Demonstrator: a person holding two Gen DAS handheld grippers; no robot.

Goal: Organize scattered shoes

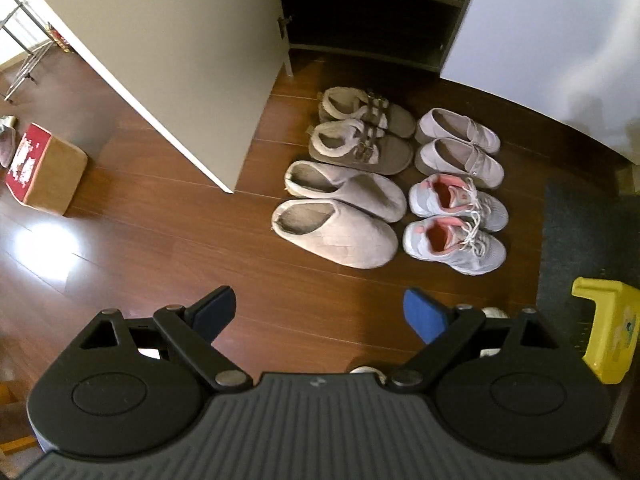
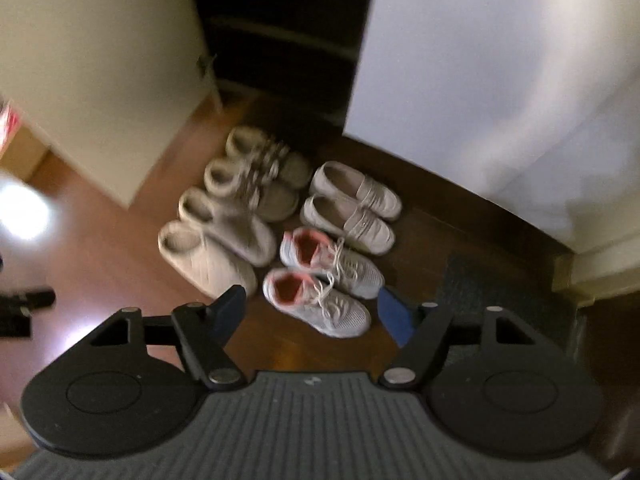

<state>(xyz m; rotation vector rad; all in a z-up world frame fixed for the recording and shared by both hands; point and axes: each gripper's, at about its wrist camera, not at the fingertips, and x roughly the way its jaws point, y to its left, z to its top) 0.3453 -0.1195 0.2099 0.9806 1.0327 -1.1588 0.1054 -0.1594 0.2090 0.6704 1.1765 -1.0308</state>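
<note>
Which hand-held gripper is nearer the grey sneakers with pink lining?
Right. The right hand-held gripper is open with the near grey sneaker showing between its fingers. The left hand-held gripper, also open, is further back over bare floor.

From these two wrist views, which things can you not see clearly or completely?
- Cabinet shelves: too dark in both views to tell what is on them.
- Pale objects behind the left gripper: hidden by its linkage in the left wrist view; unidentifiable.
- Fur-lined sandals and slippers: smeared by motion blur in the right wrist view.
- Yellow object: cut off near the left wrist view's right edge.
- Red-topped box: print too small to read.
</note>
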